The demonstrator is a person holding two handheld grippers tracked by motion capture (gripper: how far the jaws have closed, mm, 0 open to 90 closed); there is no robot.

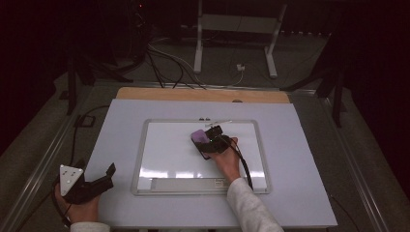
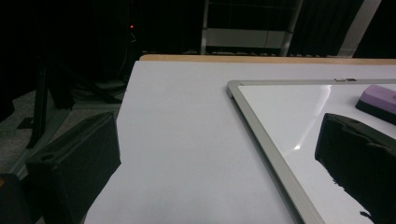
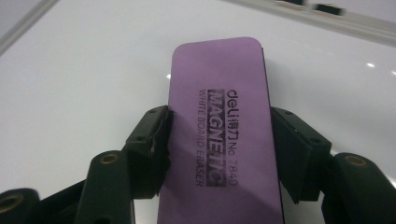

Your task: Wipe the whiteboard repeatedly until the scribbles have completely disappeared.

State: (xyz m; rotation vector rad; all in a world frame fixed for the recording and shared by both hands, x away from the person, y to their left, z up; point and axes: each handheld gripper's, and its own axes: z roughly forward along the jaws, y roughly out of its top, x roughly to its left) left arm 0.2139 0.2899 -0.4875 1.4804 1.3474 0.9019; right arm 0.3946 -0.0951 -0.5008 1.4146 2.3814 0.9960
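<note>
You have one whiteboard (image 1: 169, 145) lying flat on the pale counter (image 1: 116, 125), and one purple eraser (image 1: 200, 137) on it. There are two grippers, one in each of your hands.

Your right gripper (image 1: 212, 140) is over the upper middle of the whiteboard, and its jaws pinch the eraser by its two long sides. In the right gripper view the eraser (image 3: 219, 135) fills the space between the black jaws, each pad pressed against a long edge at about mid-length. Its purple face is up, printed "deli MAGNETIC WHITE BOARD ERASER No 7840". Its long axis runs straight away from your gripper, in line with the jaws, with the rounded far end pointing toward the whiteboard's far frame (image 3: 327, 18). In the high view that axis runs diagonally, the free end aimed toward the far left of the counter. Whether its underside touches the board you cannot tell. Your right hand (image 1: 226, 162) reaches in from the bottom, sleeve over the board's near edge.

Your left gripper (image 1: 96, 181) rests at the near left corner of the counter, well apart from the whiteboard, held in your left hand (image 1: 80, 210). Its jaws are spread wide with nothing between them. In the left gripper view the eraser (image 2: 379, 98) shows at the far right on the board (image 2: 289, 116), beyond the right jaw.
</note>
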